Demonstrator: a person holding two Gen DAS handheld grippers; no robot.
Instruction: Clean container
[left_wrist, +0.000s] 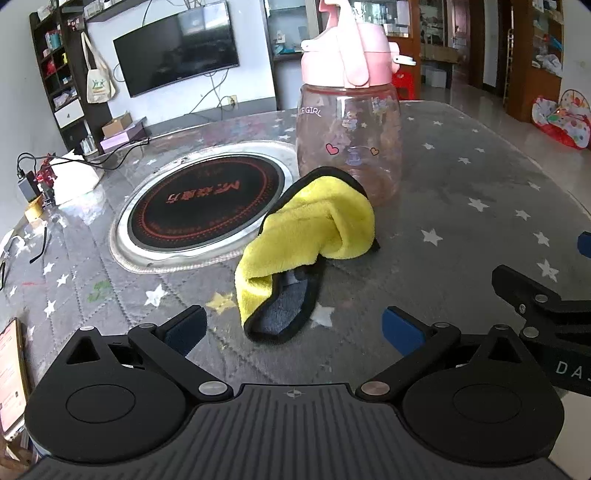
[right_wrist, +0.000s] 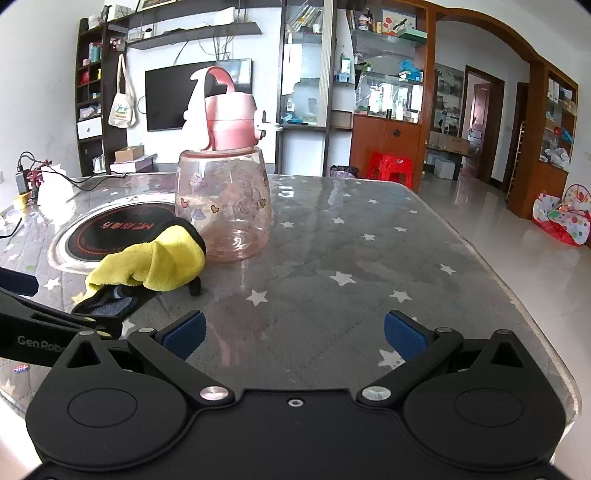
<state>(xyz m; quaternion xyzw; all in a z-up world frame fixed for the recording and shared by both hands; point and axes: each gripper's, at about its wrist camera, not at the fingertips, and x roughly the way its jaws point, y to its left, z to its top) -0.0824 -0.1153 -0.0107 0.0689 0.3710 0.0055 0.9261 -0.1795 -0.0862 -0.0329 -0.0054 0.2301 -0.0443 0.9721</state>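
A pink-lidded clear bottle (left_wrist: 349, 136) stands upright on the star-patterned table (left_wrist: 461, 206), lid on, with a crumpled yellow cloth (left_wrist: 306, 236) lying against its base beside a round inset cooktop (left_wrist: 207, 206). The left hand-held gripper (left_wrist: 293, 330) and the right hand-held gripper (right_wrist: 295, 334) both hover low over the table, jaws spread wide and holding nothing. This fits either a wipe about to start or one just finished; the frames cannot settle which, nor whether the bottle is clean.

Glossy clear plastic bottle (right_wrist: 225, 210), fluffy yellow cloth (left_wrist: 306, 236), shiny film-covered quilted tabletop (right_wrist: 369, 258)
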